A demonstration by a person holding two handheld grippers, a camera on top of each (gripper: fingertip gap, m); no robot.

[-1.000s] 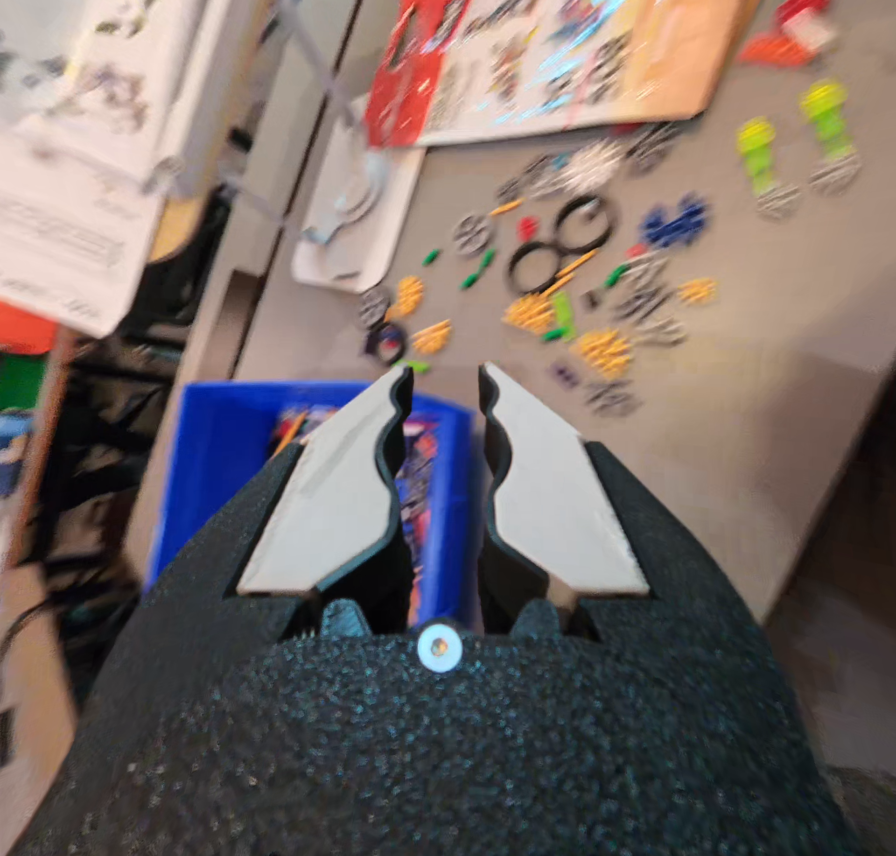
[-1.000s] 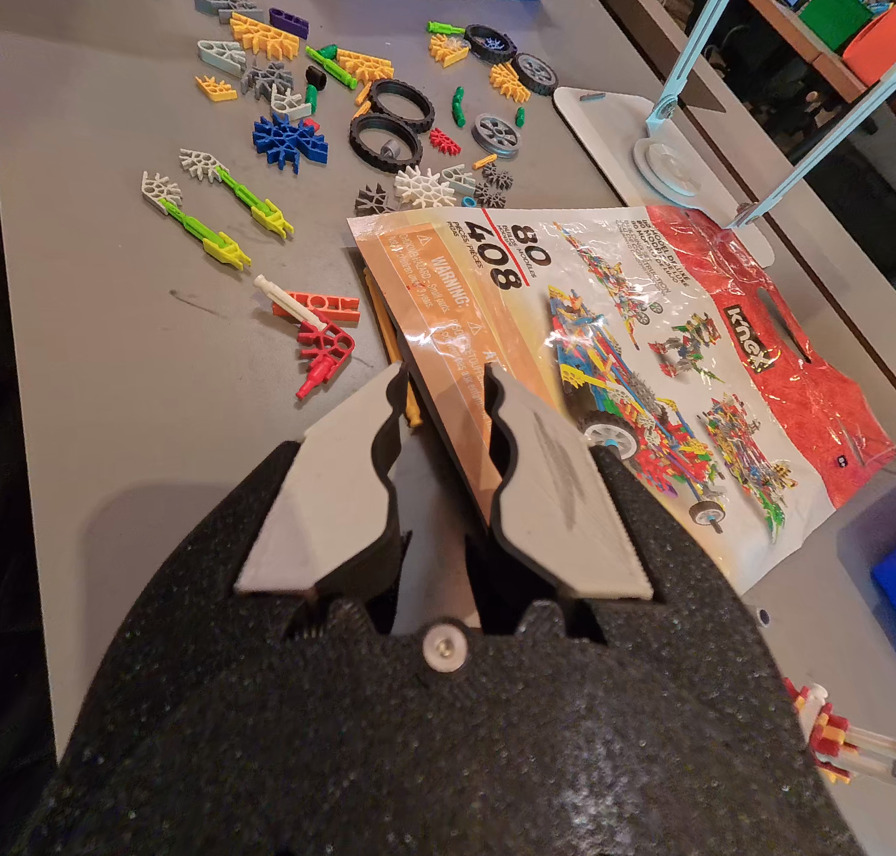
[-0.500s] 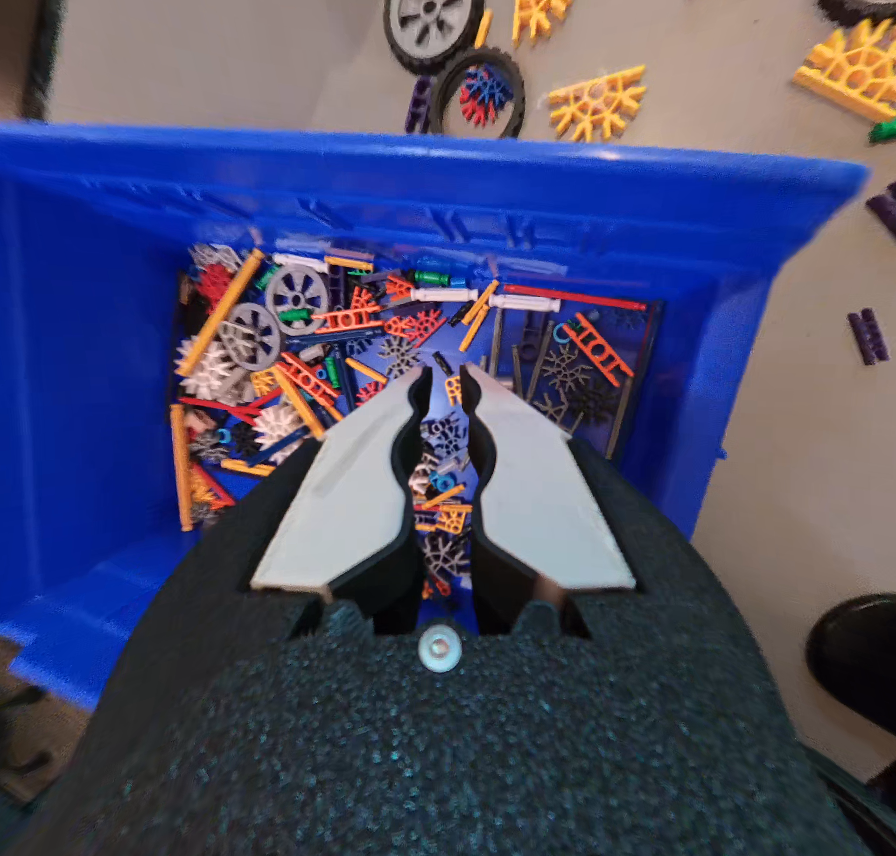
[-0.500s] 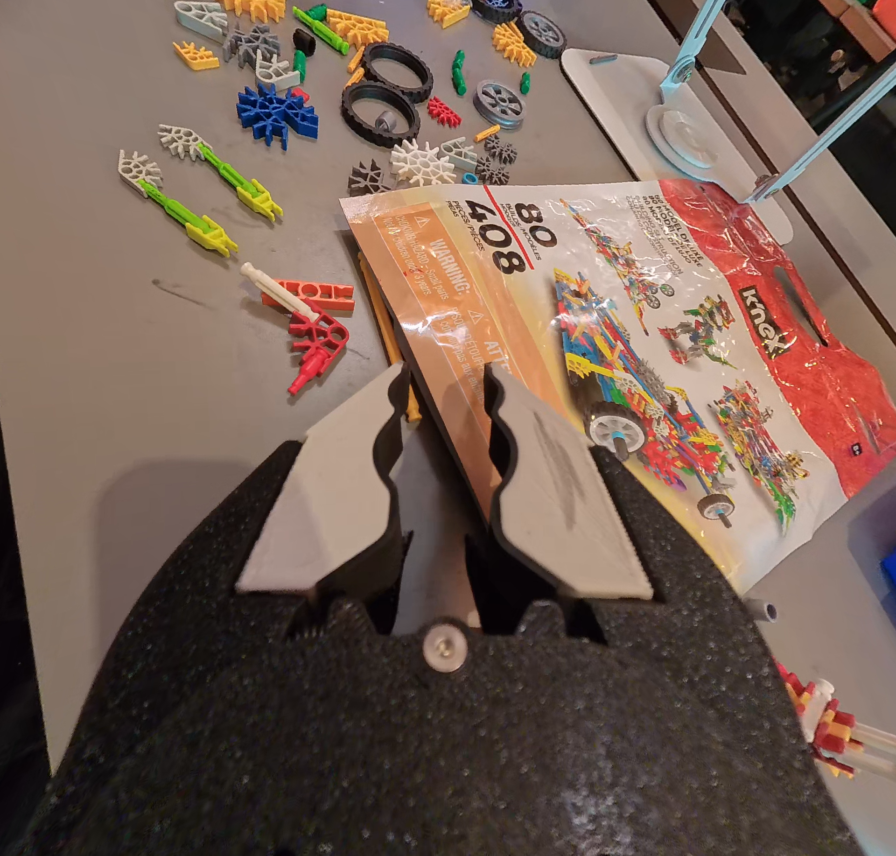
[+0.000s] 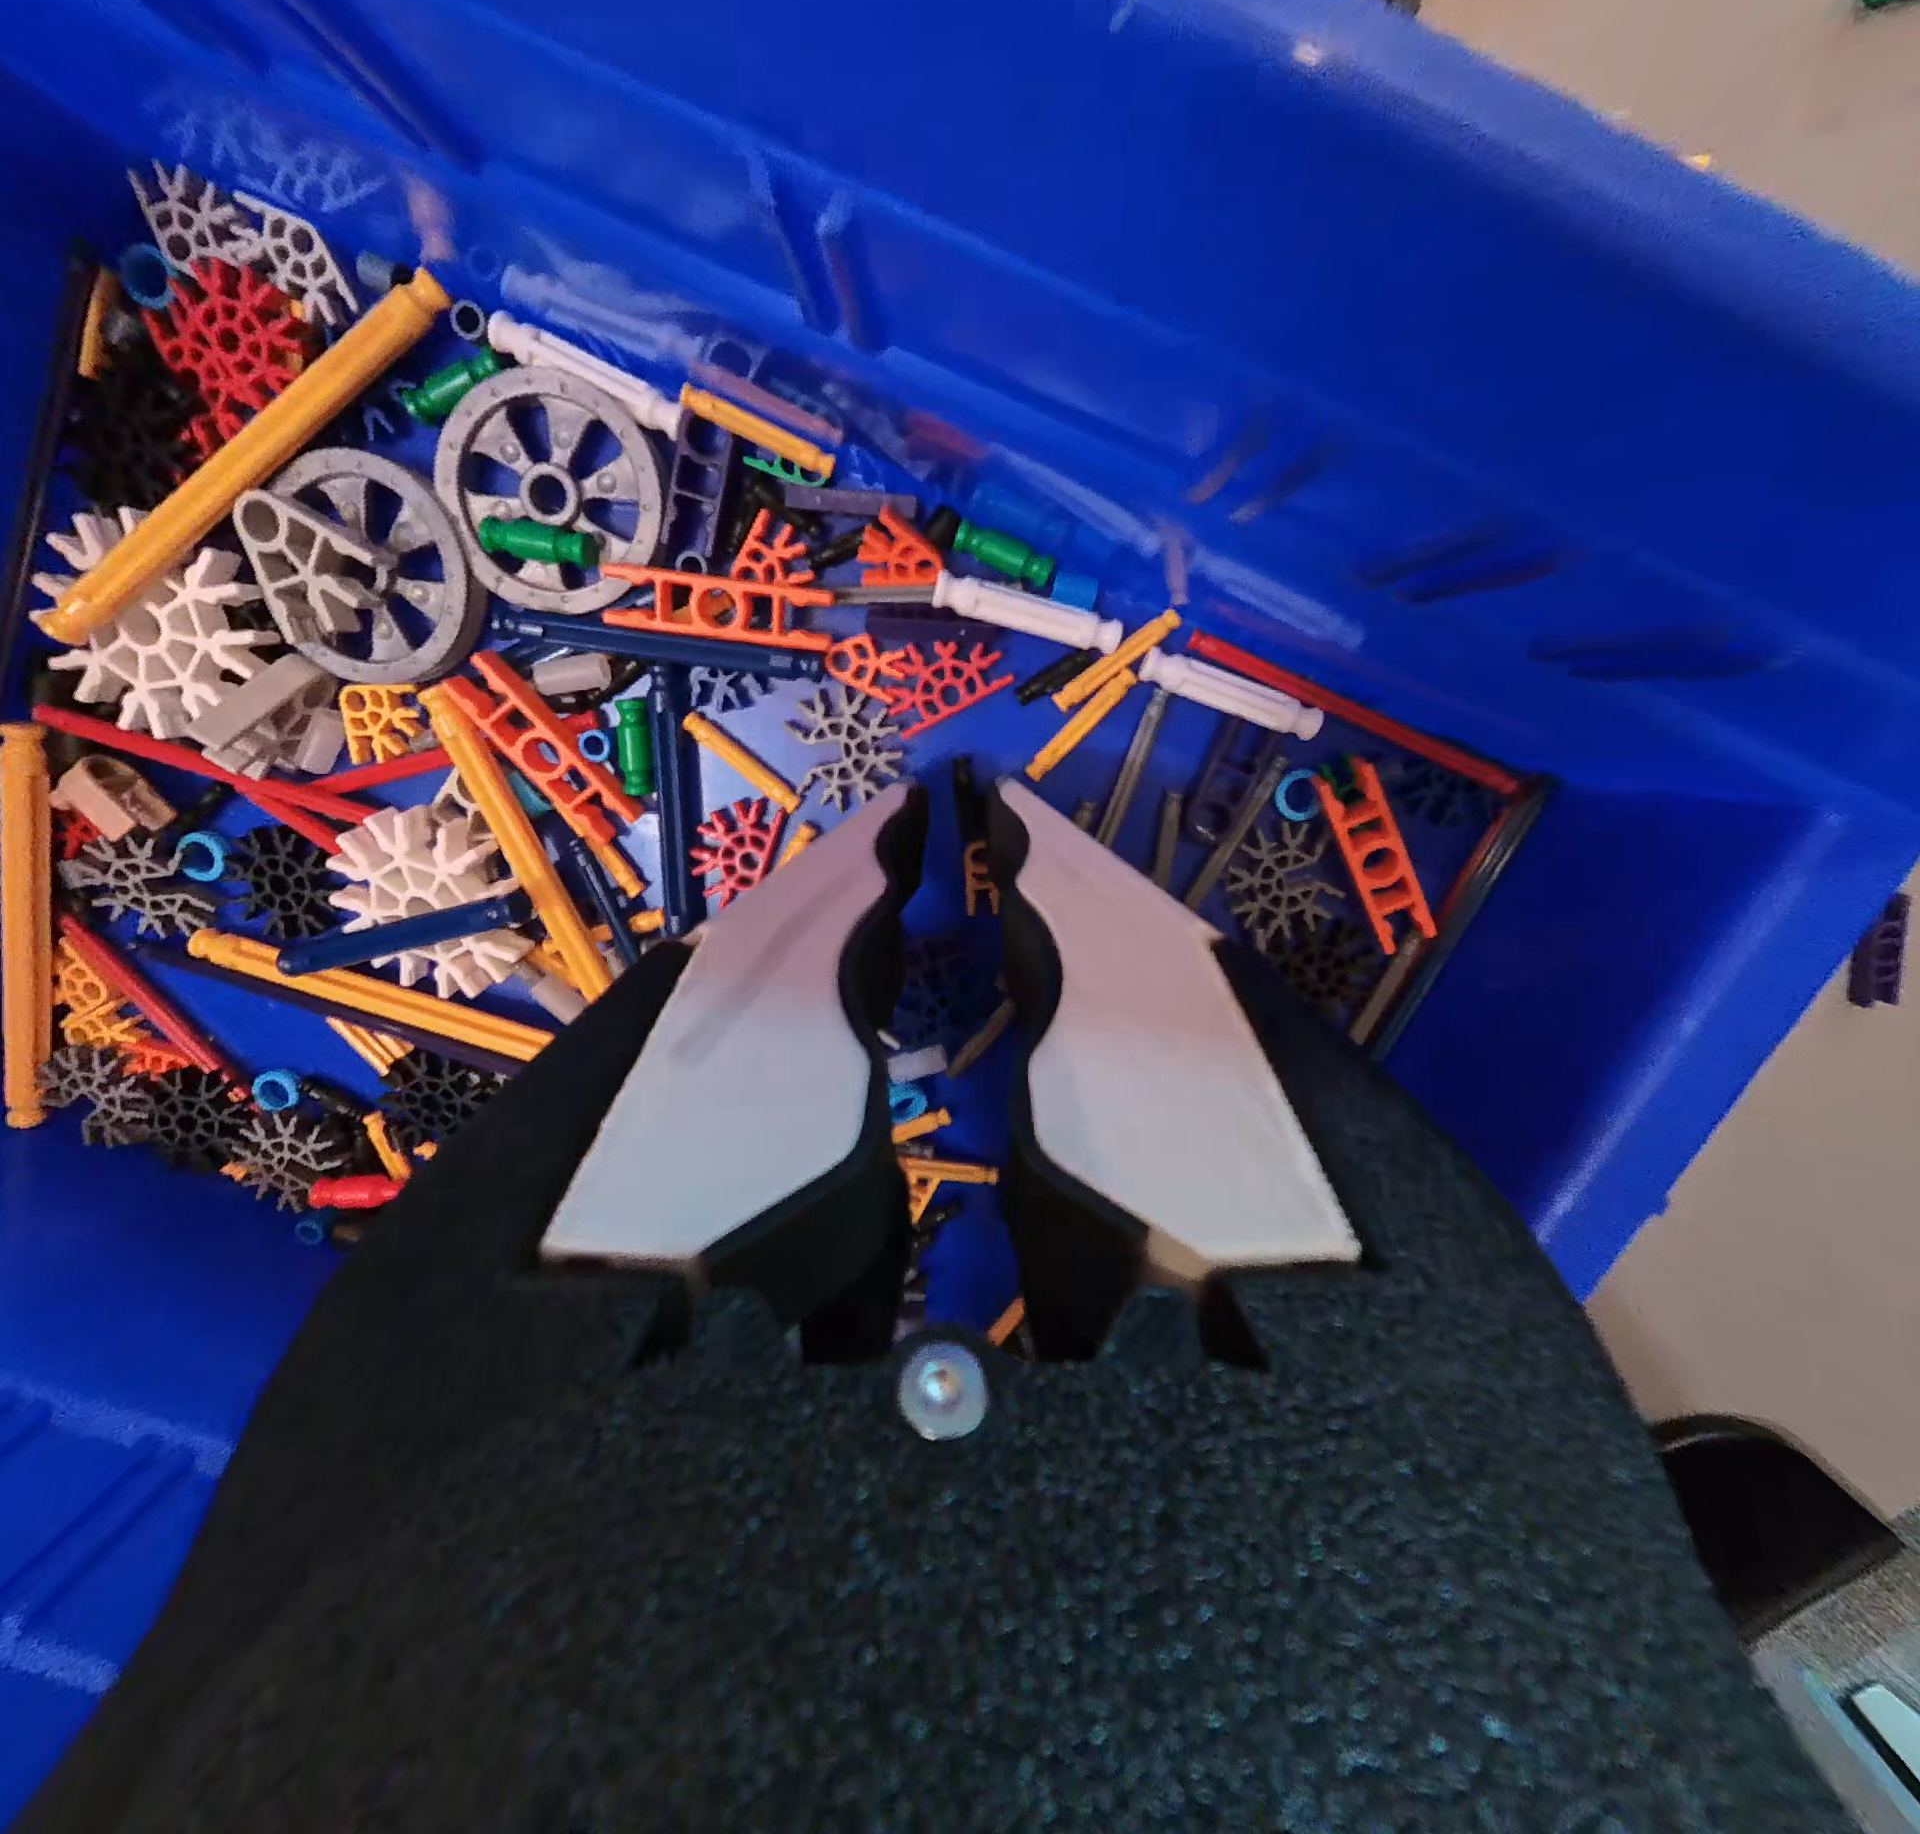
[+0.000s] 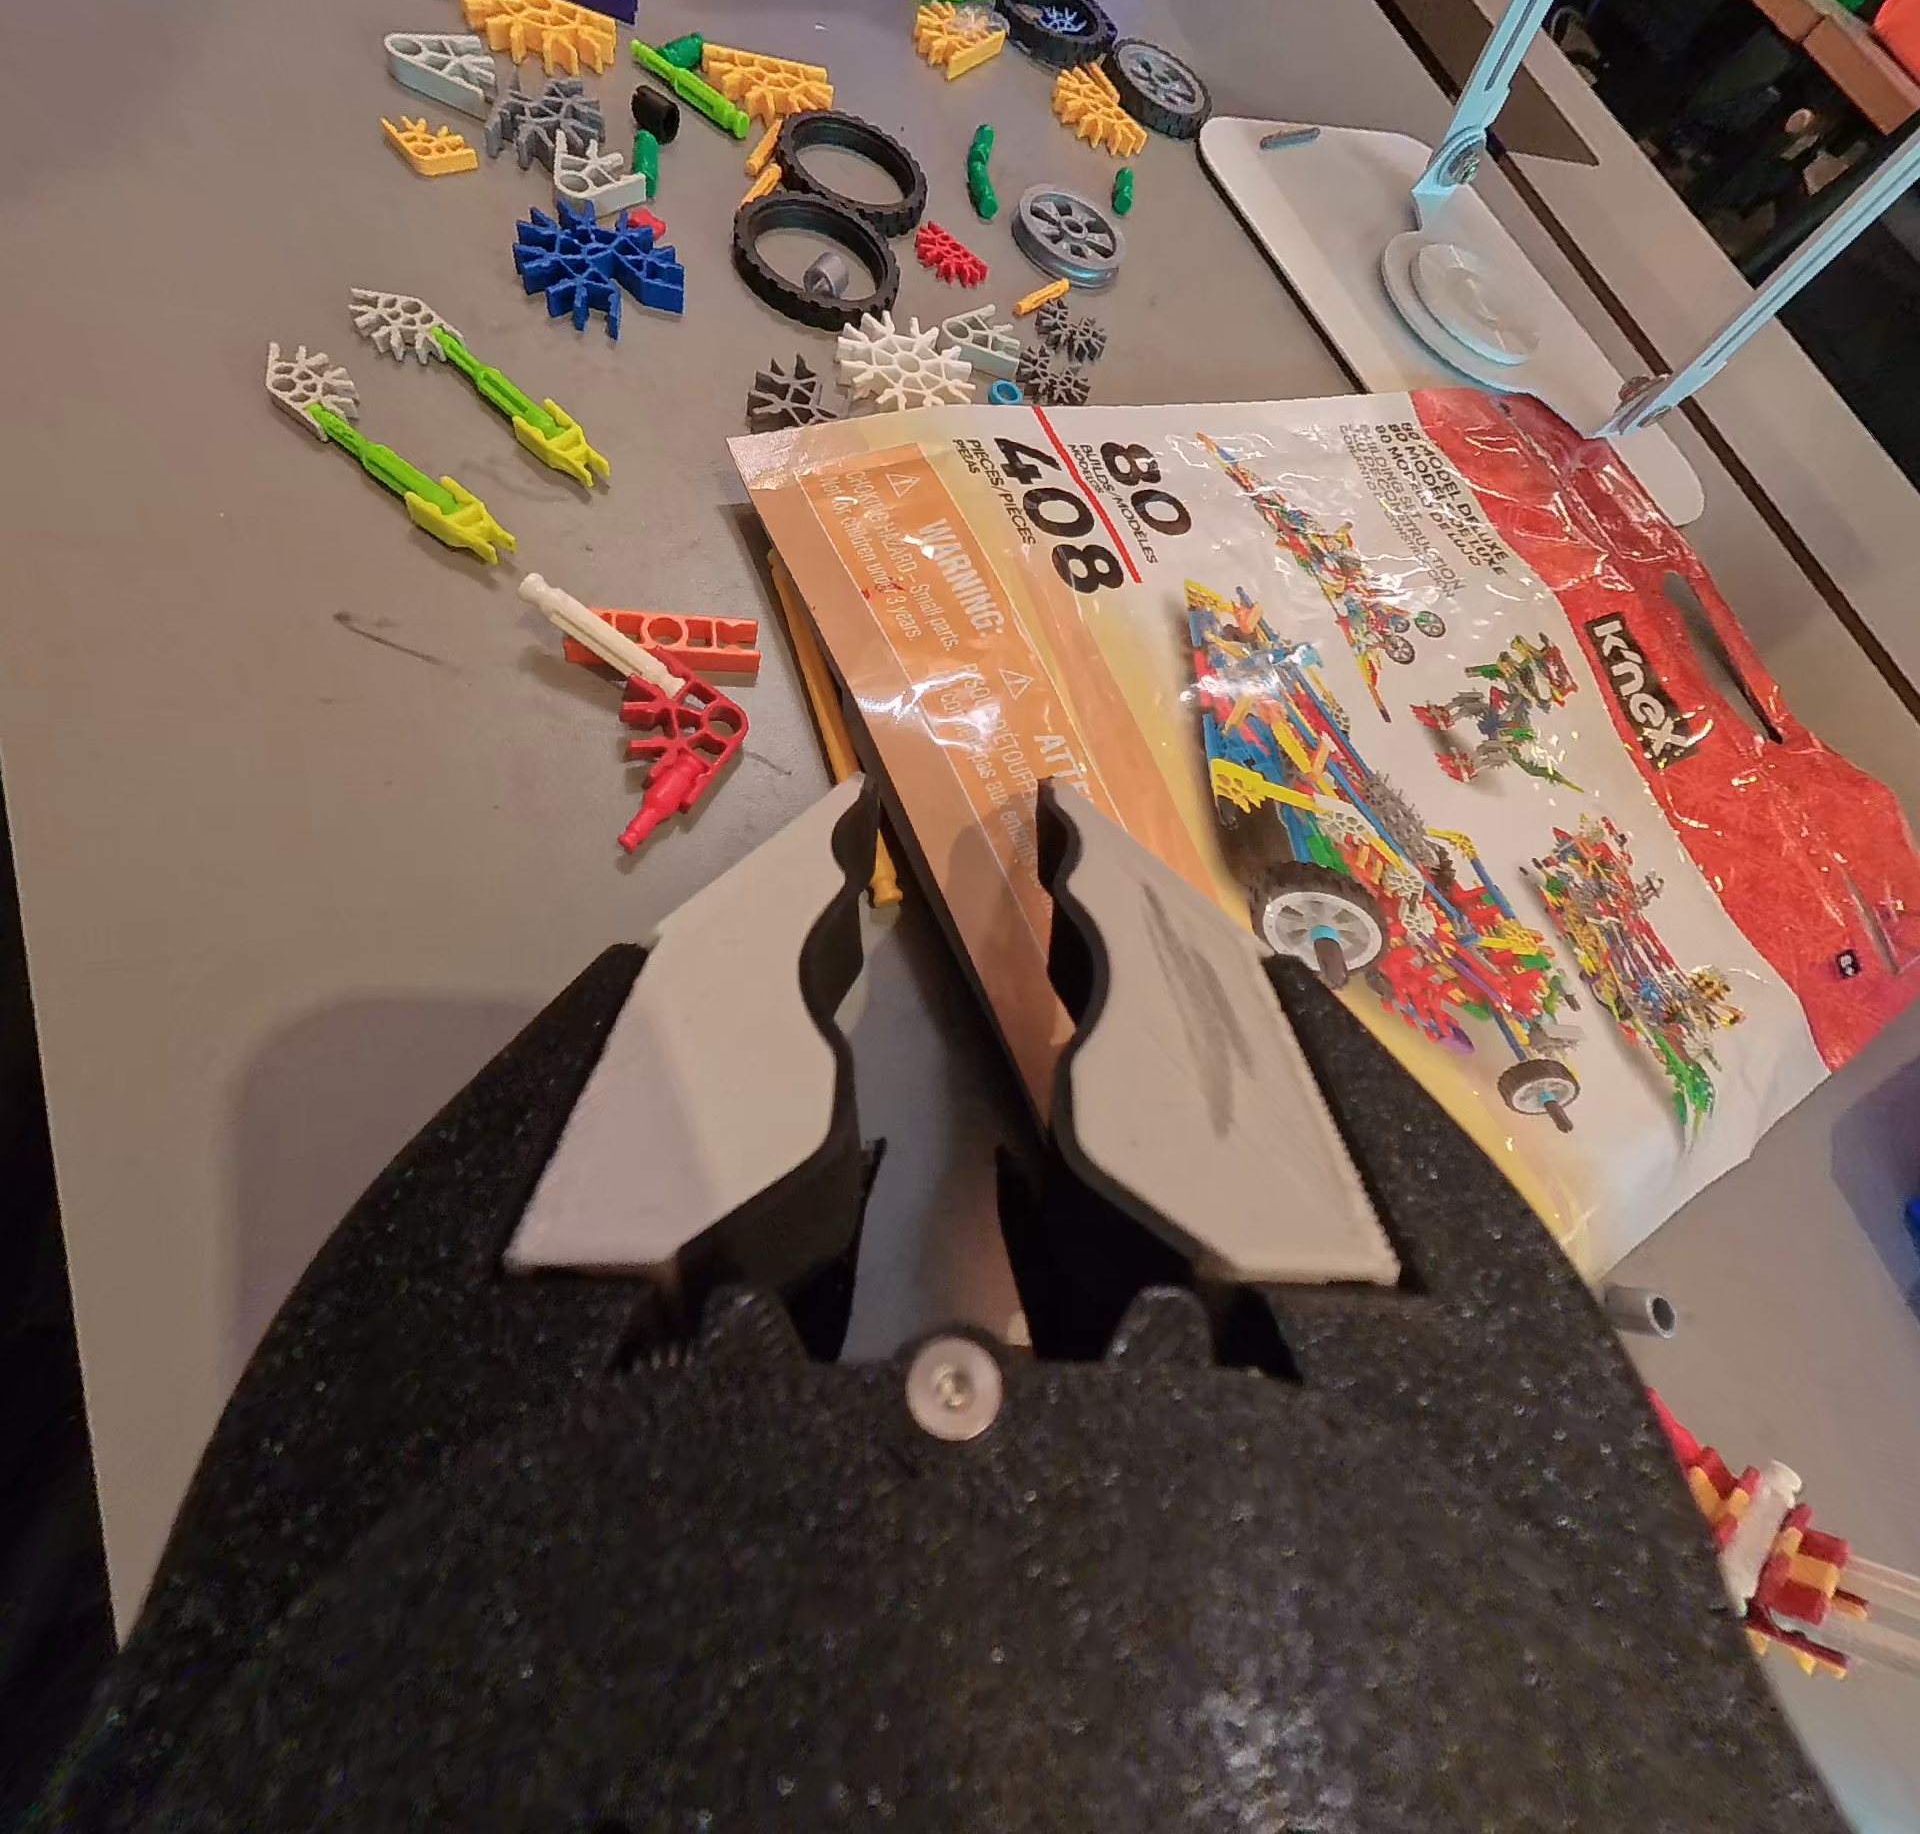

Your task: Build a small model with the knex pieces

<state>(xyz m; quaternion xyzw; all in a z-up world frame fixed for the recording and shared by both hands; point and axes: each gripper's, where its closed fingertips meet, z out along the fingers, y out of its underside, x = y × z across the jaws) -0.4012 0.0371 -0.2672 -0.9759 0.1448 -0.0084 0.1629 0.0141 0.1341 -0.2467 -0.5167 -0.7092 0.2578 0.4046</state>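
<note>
My left gripper (image 5: 956,802) reaches down into a blue bin (image 5: 1143,257) filled with loose plastic construction pieces: rods, connectors, grey wheels (image 5: 549,488). Its jaws stand a narrow gap apart, and a thin black rod (image 5: 962,782) and a yellow piece (image 5: 978,875) lie in line with the gap. Nothing is clearly gripped. My right gripper (image 6: 956,808) is open and empty, hovering over the near left edge of a printed plastic bag (image 6: 1299,704) on the grey table (image 6: 260,797). A yellow rod (image 6: 821,704) pokes out from under the bag beside its left finger.
Loose pieces lie on the table beyond the bag: a red connector with a white rod (image 6: 675,714), two green rods with connectors (image 6: 416,454), a blue connector (image 6: 597,262), black tyres (image 6: 821,226). A white lamp base (image 6: 1434,278) stands at the far right. A small built piece (image 6: 1766,1566) lies at the near right. From the right gripper's tips to the blue connector (image 6: 597,262) is close to 15 cm.
My left gripper swung from above the table down into the blue bin and its jaws narrowed. My right gripper drifted slightly, staying open over the bag's edge.
</note>
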